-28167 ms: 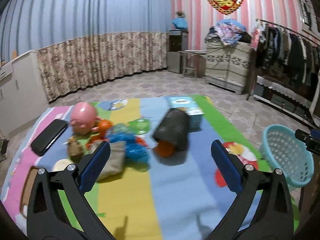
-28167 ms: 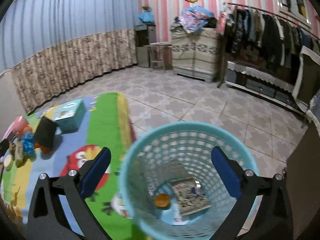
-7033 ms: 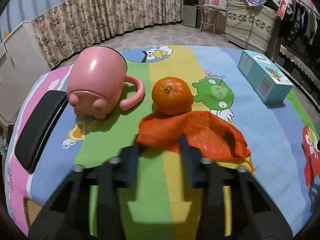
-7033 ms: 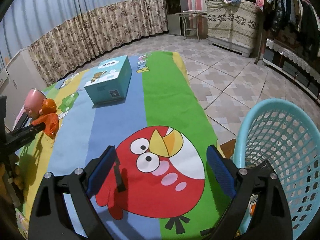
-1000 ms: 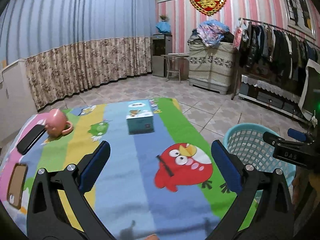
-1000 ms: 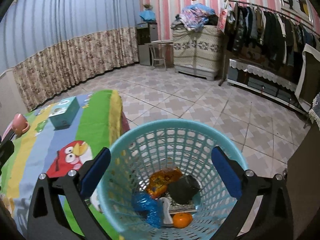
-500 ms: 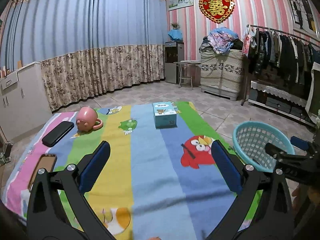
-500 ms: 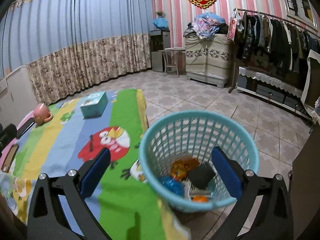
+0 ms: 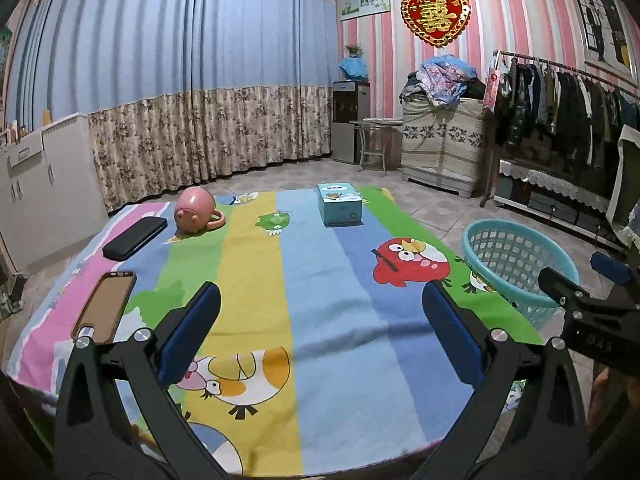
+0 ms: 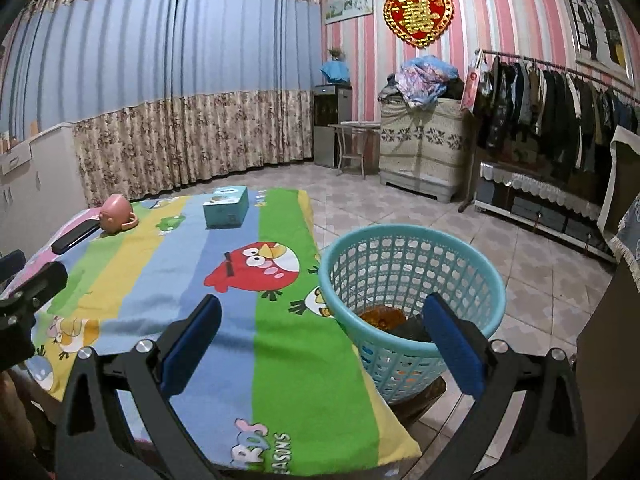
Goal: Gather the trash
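The round turquoise plastic lattice basket (image 10: pixel 412 292) is seen standing on the tiled floor just beside the table's right edge, at about 4 o'clock from the table centre in the left wrist view. Crumpled orange netting (image 10: pixel 382 316) and a dark lump (image 10: pixel 412 330) are seen through its mouth, and an orange spot shows through the lower wall; the rest of the contents are hidden by the rim and a blue pad.

Compared with a second ago, both cameras have been drawn back and raised: the basket, then viewed from directly above, is now viewed obliquely, and the whole cartoon-bird striped tablecloth (image 9: pixel 320 280) has come into view. The orange, netting and wrappers once heaped on it are gone. The collecting is therefore judged finished, or nearly so.

Left on the cloth are a pink pig-shaped mug (image 9: pixel 196 216) at 11 o'clock, a light blue cardboard box (image 9: pixel 340 204) at 12 o'clock, a black case (image 9: pixel 134 238) at 10 o'clock and a phone in a brown case (image 9: pixel 106 306) at 9 o'clock; none is judged to be trash.

The left gripper (image 9: pixel 320 320) is held with its jaws wide apart and nothing between them, and the right gripper (image 10: pixel 320 328) likewise, its right pad over the basket rim
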Tool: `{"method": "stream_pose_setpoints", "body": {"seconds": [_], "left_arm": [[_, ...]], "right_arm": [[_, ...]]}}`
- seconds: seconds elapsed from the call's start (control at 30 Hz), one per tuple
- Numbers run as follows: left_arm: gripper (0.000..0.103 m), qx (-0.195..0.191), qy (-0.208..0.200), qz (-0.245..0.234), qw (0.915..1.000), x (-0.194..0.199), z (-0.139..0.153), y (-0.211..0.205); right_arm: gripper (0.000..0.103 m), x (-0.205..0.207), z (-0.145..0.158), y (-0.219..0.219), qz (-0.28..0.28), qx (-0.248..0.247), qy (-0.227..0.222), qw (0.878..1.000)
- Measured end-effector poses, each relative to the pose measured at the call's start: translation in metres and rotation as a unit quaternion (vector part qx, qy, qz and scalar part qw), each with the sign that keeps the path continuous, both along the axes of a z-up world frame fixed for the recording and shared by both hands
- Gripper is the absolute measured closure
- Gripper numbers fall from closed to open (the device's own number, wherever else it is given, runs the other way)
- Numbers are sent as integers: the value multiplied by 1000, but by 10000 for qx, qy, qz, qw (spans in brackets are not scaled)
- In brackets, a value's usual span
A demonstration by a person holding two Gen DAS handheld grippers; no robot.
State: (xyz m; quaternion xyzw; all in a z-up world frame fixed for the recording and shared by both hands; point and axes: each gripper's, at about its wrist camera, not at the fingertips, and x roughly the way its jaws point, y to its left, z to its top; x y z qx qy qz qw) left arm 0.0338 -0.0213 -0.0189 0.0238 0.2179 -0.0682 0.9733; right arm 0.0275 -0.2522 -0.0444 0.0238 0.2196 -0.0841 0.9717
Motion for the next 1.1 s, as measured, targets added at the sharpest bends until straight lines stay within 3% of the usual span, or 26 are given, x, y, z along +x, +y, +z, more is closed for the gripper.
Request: {"method": "stream_pose_setpoints", "body": {"seconds": [1.1], "left_arm": [[5, -95, -77, -57, 9999, -1, -2, 6]], "right_arm": [[5, -3, 2, 25, 213, -307, -119, 9992]]}}
